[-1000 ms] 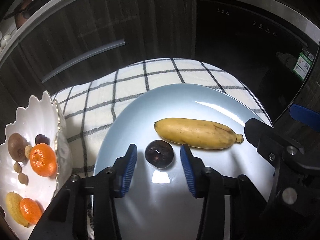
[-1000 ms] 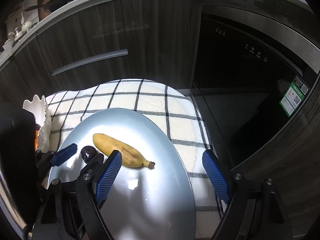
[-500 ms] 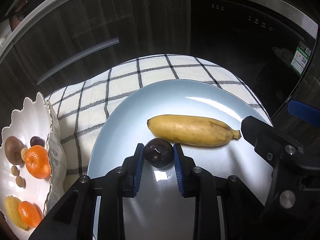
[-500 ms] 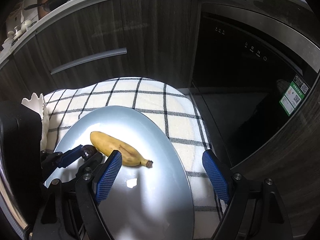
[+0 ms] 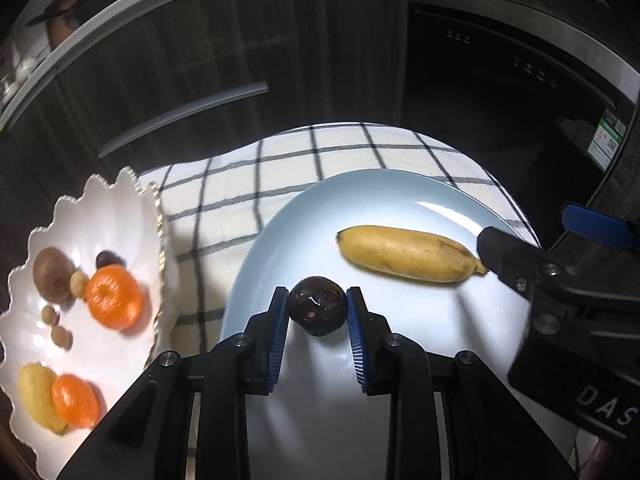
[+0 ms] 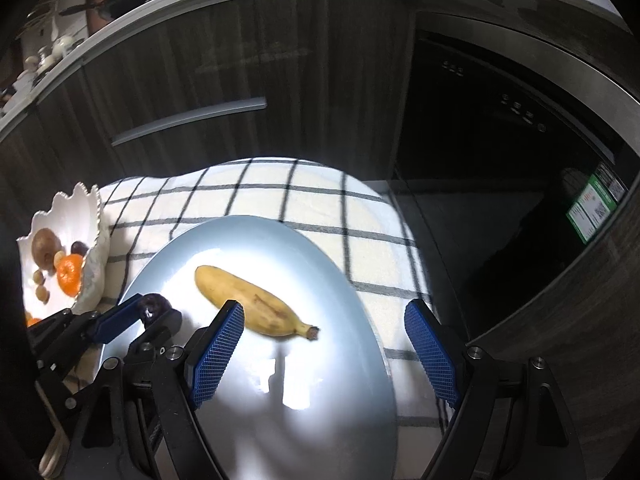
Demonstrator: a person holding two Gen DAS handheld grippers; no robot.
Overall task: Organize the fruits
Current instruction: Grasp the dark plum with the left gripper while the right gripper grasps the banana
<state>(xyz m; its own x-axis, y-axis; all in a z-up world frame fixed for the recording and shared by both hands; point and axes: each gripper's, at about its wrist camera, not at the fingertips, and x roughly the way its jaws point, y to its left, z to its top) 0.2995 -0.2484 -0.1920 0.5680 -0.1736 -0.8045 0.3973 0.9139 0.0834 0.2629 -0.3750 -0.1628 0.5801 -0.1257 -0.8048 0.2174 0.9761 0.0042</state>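
Clamping the dark plum (image 5: 317,311) between both pads, the left gripper (image 5: 317,318) should lift straight off the blue plate (image 5: 400,420), clear of the banana (image 5: 408,254); farther right, the right gripper (image 6: 324,354) gapes empty.

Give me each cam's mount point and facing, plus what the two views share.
Left wrist: on the left gripper, looking down along its fingers at the dark fruit clamped above the blue plate; right gripper at right edge.
Right wrist: on the right gripper, open, facing the plate and banana; left gripper at lower left.
Shared: plate, banana, dark fruit, white scalloped bowl, checked cloth, dark cabinets.
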